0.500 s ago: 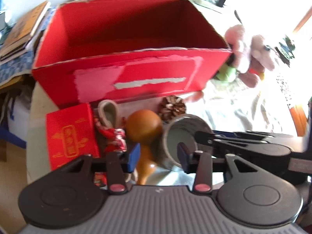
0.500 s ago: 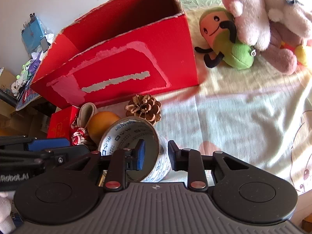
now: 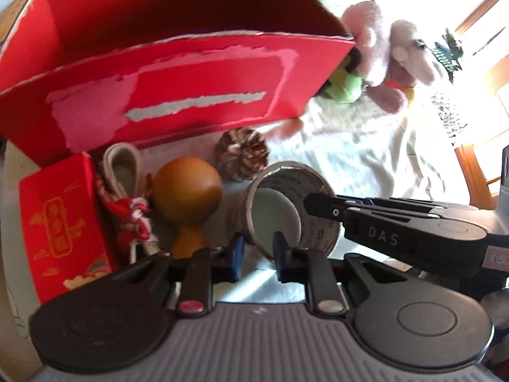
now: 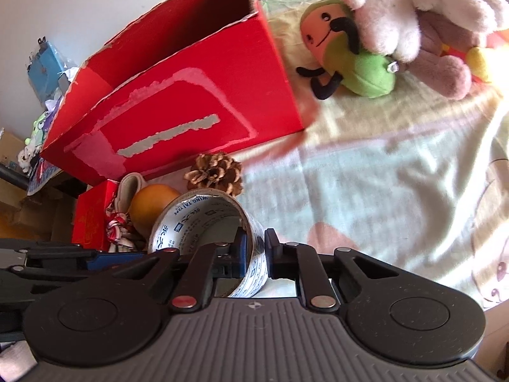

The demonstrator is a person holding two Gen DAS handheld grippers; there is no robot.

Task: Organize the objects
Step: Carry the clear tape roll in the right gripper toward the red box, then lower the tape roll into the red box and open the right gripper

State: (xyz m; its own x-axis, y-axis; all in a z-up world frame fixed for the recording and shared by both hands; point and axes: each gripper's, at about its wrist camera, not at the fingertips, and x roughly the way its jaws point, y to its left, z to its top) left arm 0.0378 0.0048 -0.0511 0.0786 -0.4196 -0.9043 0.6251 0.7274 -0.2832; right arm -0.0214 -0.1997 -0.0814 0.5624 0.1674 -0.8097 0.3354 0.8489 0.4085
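A roll of printed packing tape [image 4: 203,222] stands on edge on the bed. My right gripper [image 4: 254,254] is shut on the tape's near wall, one finger inside the ring and one outside. In the left wrist view the tape [image 3: 292,203] is just ahead of my left gripper [image 3: 256,254], which is partly closed with nothing between its fingers. A brown gourd [image 3: 186,191], a pine cone [image 3: 243,152], a red-and-white rope toy [image 3: 127,203] and a small red box [image 3: 63,222] lie beside the tape. A large open red carton [image 3: 178,73] stands behind them.
Plush toys lie right of the carton: a green-and-orange one [image 4: 346,54] and a pink one [image 4: 413,19]. The pale bedsheet [image 4: 381,175] stretches right. Clutter and a blue box [image 4: 44,67] sit at the far left past the bed edge.
My right gripper has closed on the tape wall. My left gripper's fingers have narrowed and moved right, from around the gourd toward the tape. Both cameras moved closer to the carton.
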